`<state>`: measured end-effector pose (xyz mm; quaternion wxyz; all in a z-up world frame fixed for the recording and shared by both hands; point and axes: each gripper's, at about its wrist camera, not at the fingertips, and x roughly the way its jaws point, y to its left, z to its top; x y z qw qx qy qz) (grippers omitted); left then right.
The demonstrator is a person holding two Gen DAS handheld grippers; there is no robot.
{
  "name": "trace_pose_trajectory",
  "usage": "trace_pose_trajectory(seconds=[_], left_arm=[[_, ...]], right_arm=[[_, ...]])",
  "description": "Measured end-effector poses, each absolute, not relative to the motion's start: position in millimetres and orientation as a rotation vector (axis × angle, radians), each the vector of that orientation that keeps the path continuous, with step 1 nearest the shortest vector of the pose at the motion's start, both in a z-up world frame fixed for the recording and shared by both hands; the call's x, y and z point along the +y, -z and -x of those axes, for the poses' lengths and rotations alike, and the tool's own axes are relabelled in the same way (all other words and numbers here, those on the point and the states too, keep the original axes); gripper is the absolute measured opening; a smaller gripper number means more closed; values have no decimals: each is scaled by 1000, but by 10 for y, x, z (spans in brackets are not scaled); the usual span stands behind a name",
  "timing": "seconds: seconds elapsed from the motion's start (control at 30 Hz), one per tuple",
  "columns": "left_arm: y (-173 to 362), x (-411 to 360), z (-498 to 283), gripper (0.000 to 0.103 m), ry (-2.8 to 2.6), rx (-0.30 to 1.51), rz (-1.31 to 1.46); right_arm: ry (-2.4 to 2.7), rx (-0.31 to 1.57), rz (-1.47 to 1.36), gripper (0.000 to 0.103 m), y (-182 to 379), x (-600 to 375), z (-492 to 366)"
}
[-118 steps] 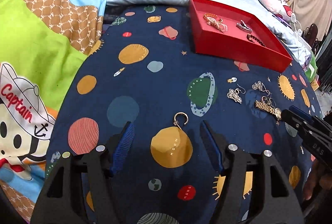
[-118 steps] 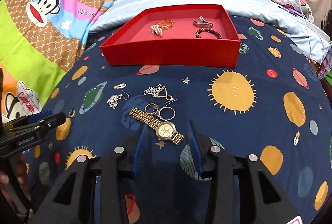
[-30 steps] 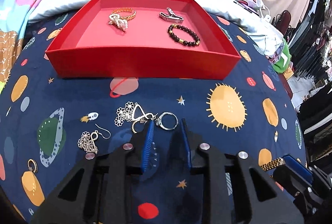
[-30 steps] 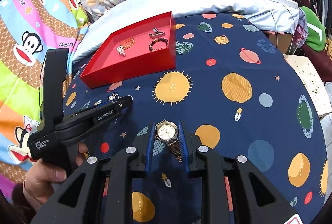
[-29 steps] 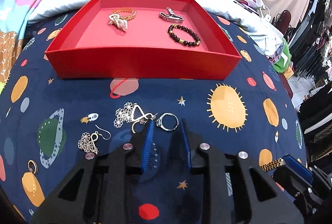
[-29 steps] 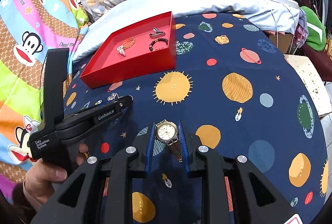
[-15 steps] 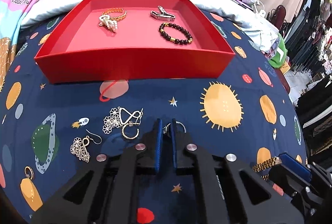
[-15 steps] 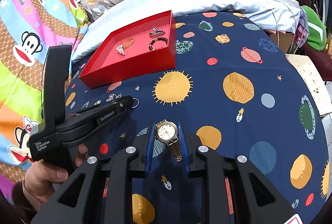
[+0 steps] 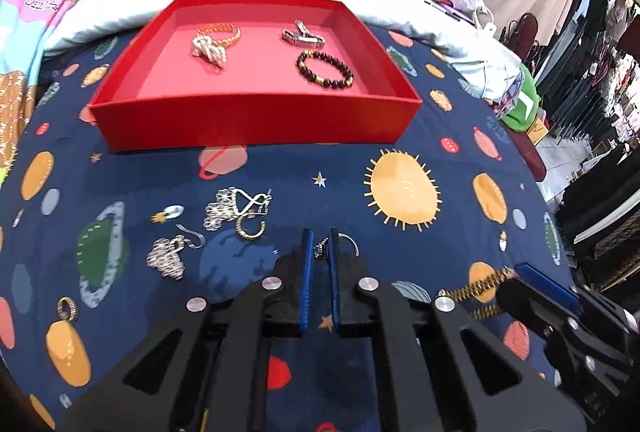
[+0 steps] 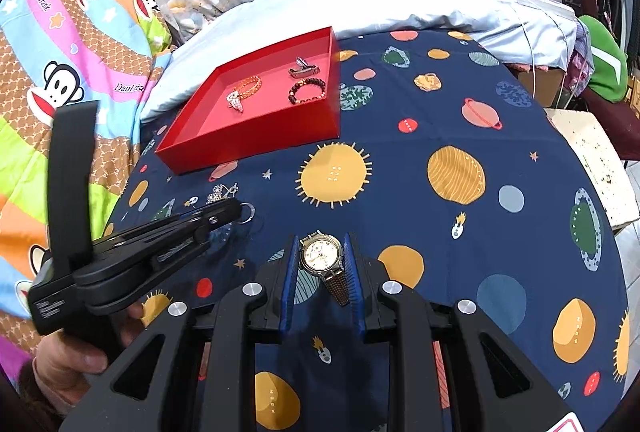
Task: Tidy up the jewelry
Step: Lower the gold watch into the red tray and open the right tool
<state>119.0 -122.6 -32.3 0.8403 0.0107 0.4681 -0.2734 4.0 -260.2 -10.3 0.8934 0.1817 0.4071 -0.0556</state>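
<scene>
Covering the whole work surface, a navy cloth printed with planets, suns and stars fills both views; at the far left of the right wrist view hangs a striped cartoon-monkey blanket, a pale blue quilt lies along the top, and dark clothes hang at the right edge of the left wrist view. Left of centre in the left wrist view lie a filigree earring, a small gold ring, a silver knot pendant and a ribbed hoop; above them sits a shallow red cardboard tray, holding a pearl-and-gold bracelet, a metal clasp and a dark beaded bracelet. At lower centre the left gripper is pinched nearly closed on a thin silver ring; further right, the right gripper clamps a round gold-and-steel watch, its mesh band drooping between the blue ridged pads.
</scene>
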Motion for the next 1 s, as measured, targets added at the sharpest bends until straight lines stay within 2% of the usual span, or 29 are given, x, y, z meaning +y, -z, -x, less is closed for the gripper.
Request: trace_pose_trajectory(seconds=[0.3,0.6,0.77,1.0], left_arm=[[-105,-860,-1239,6,540,916,13],[-540,-731,-1780,6,489,783,-4],[-547,-806,-2169,6,463,766,-1],[-268,-956,-2528,6,439,812,-11]], right_arm=[[74,773,-323,22,-212,-2511,-267],[11,680,-253,22,-658,-2419,-906],[-20,673,-259,22,-710,-2396,-1401],[-20,720,-256,22,-465,-2320,-1850]])
